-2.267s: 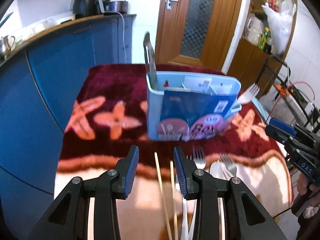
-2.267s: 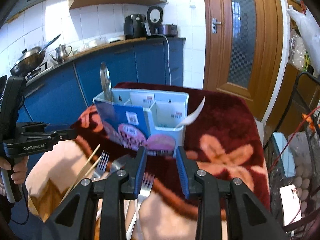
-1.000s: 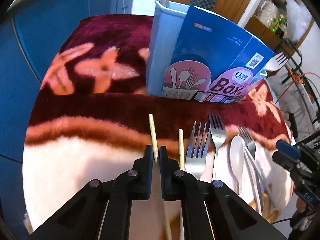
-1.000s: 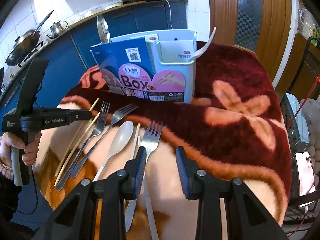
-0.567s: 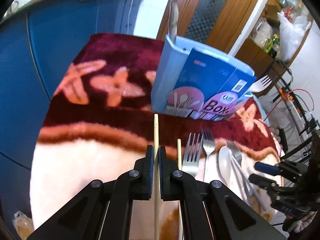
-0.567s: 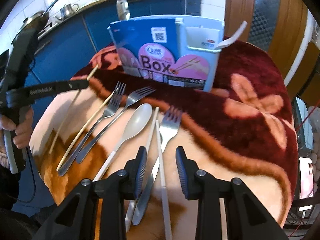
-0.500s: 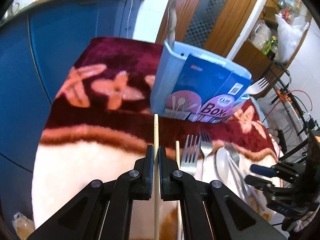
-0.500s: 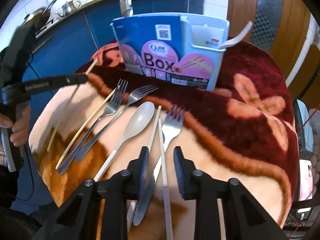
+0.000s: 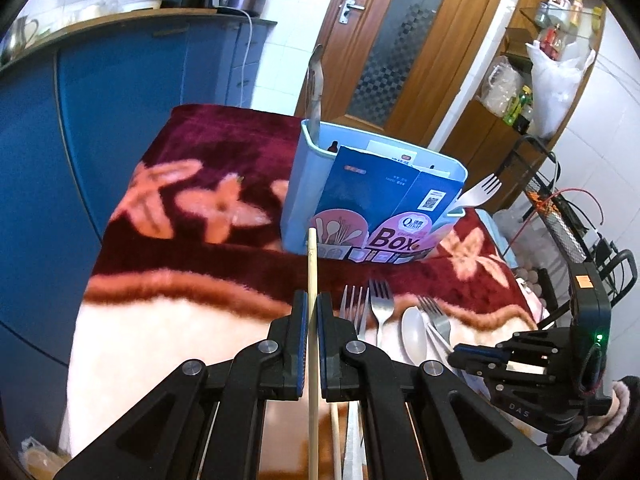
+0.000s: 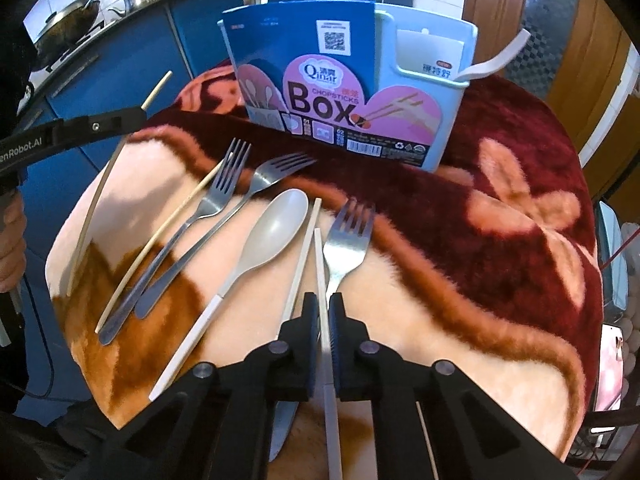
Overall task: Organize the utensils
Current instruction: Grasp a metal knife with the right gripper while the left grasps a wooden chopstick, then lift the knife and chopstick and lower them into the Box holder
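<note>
Light-blue utensil holder (image 10: 420, 92) upright at blanket's far end, blue-and-pink "Box" card (image 10: 316, 80) against its front; metal utensil (image 9: 314, 84) and white fork (image 9: 478, 192) standing in it.

On the blanket's near end: two steel forks (image 10: 208, 208), grey spoon (image 10: 268, 232), third fork (image 10: 346, 236), bamboo chopstick (image 10: 160, 236), pale chopstick (image 10: 300, 264).

One bamboo chopstick (image 9: 312, 280) pinched and raised; one white chopstick (image 10: 320, 264) pinched.

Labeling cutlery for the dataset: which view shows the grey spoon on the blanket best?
Right wrist view: the grey spoon lies fully visible, bowl toward the utensil box, white handle included. The left wrist view shows only its bowl; the handle is hidden behind the left tongs.
</note>
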Tool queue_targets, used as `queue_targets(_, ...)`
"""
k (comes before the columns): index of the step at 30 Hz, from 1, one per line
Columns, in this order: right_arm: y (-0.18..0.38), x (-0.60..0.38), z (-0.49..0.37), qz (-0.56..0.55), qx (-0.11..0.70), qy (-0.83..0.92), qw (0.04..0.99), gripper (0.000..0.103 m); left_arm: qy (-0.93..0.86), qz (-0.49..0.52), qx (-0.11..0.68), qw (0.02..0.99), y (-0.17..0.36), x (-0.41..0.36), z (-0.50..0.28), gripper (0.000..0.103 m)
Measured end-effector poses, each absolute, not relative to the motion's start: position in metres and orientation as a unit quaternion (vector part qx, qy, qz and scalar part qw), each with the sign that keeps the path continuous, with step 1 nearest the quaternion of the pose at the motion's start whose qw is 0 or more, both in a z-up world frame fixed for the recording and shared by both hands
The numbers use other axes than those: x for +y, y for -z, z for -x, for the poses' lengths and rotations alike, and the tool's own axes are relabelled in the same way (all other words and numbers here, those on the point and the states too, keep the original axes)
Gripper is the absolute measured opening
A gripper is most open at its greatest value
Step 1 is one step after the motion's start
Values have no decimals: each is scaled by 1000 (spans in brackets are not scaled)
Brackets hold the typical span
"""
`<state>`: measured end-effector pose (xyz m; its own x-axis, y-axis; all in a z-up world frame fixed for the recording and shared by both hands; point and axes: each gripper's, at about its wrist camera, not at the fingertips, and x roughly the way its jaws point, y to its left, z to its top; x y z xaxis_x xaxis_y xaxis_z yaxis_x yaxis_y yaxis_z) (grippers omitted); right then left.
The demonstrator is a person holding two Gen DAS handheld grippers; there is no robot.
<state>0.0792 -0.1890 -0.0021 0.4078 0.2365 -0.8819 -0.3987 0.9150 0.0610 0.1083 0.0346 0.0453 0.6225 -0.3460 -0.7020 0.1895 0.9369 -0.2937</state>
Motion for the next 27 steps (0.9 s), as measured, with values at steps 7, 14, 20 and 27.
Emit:
queue_targets(7, -14, -202, -74, 42, 483, -190, 854, 6, 157, 102, 393, 900, -50, 33, -104, 4)
queue_targets(14, -44, -217, -60, -13, 396, -189, 898, 6, 161, 114, 347, 917, -68, 32, -96, 4)
queue_targets(20, -60, -227, -59, -49, 332, -173, 926, 6, 156, 117, 305, 932, -86, 27, -97, 4)
queue_targets(27, -83, -240, -68, -88, 276, -165, 943, 6, 149, 123, 259, 946, -108, 22, -112, 4)
